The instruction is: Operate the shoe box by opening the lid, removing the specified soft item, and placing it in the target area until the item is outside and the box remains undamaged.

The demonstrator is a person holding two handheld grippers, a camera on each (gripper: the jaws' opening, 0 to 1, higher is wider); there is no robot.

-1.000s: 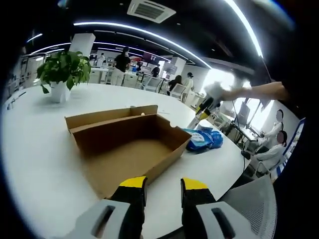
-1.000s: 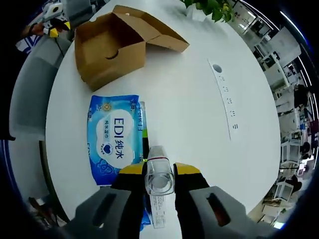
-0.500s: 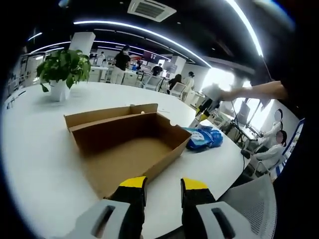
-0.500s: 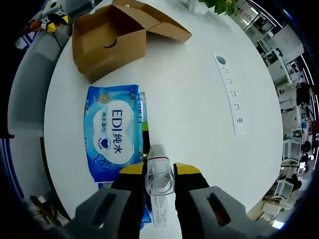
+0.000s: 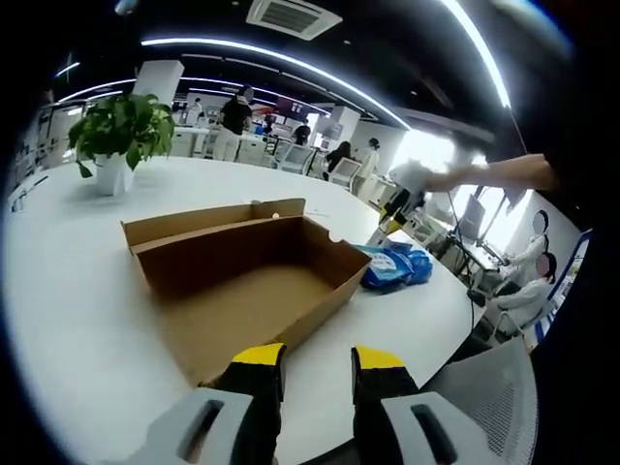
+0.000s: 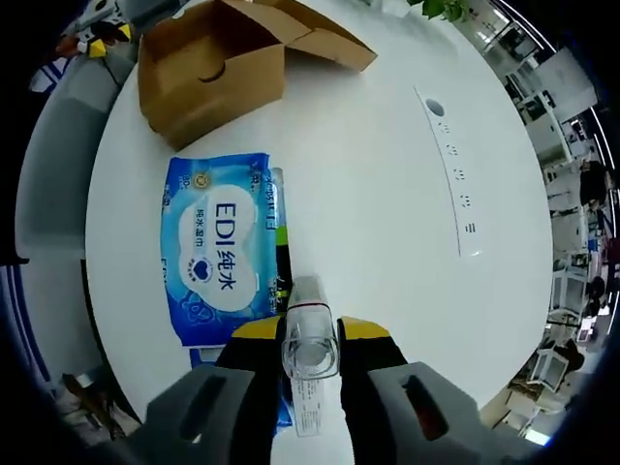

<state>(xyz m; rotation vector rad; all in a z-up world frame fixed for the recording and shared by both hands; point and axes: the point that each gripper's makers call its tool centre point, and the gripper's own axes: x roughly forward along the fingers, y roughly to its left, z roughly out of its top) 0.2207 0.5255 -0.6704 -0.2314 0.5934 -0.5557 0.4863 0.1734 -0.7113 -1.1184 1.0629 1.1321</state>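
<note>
1. the shoe box (image 5: 247, 281), plain brown cardboard, sits open on the white table (image 5: 68, 291); its lid flap (image 5: 208, 220) stands up along the far edge, toward 12 o'clock in the left gripper view. the interior visible from this angle is bare cardboard.
2. the left gripper (image 5: 317, 358) hangs just off the near end of the box, at 6 o'clock in its view. its yellow-tipped jaws are parted, with nothing between them.
3. the soft item, a blue wet-wipes pack (image 6: 218, 247), lies flat on the table outside the box (printed "edi" in white letters). in the left gripper view the pack (image 5: 392, 268) is at 3 o'clock of the box, just beside its corner.
4. the right gripper (image 6: 310, 334) is clamped around a clear plastic bottle (image 6: 308, 334), cap end pointing toward 12 o'clock, above the table at the 5 o'clock edge of the pack.
5. a slim green and dark object (image 6: 280, 237) lies along the pack's 3 o'clock edge, touching it; what it is cannot be told.
6. in the right gripper view the box (image 6: 218, 68) is at 11 o'clock, apart from the pack.
7. a potted plant (image 5: 121, 136) stands on the table at 10 o'clock in the left gripper view. a strip of small round insets (image 6: 453, 174) runs along the table at 2 o'clock in the right gripper view.
</note>
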